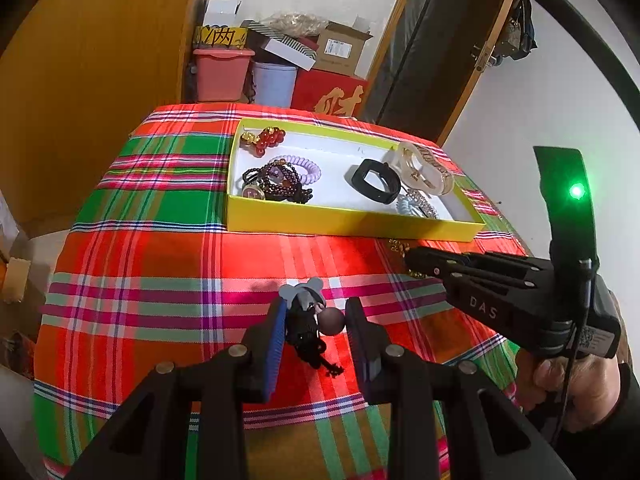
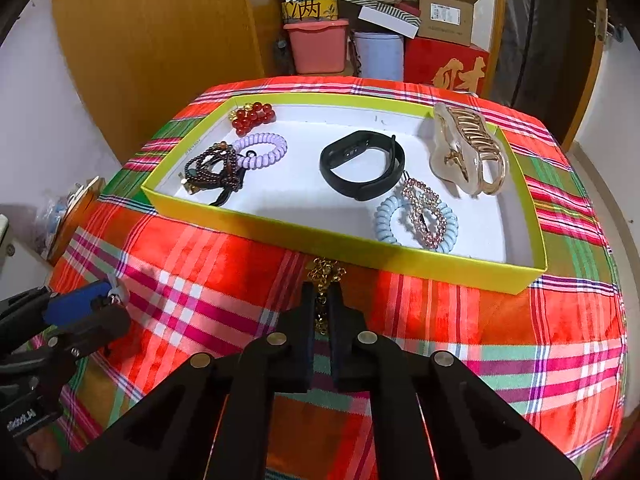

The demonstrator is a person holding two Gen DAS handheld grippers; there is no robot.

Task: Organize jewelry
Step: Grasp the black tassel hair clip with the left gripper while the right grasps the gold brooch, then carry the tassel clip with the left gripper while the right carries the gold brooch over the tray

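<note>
While the gold chain (image 2: 325,280) lies bunched on the plaid cloth (image 2: 200,264) just in front of the yellow tray (image 2: 280,232), the right gripper (image 2: 320,300) has its jaws pinched together on the chain's near end, the rest of the links spilling toward the tray's front wall. Inside the tray sit a black wristband (image 2: 362,164), a clear and gold hair claw (image 2: 468,152), a blue coil tie (image 2: 416,220) under a rhinestone clip (image 2: 426,212), a lilac coil tie (image 2: 262,148), dark bead strands (image 2: 214,168) and red beads (image 2: 252,116). To the tray's near left, the left gripper (image 1: 316,320) stands partly open around a dark tasselled charm (image 1: 310,320) with a brown bead; whether its pads press the charm cannot be told. Beyond the tray's far edge the cloth-covered table ends before a pink tub (image 2: 318,46), a pale blue bucket (image 2: 378,54), a red box (image 2: 446,64) and cardboard boxes (image 2: 448,14), with a wooden cabinet (image 2: 152,40) to their left.
</note>
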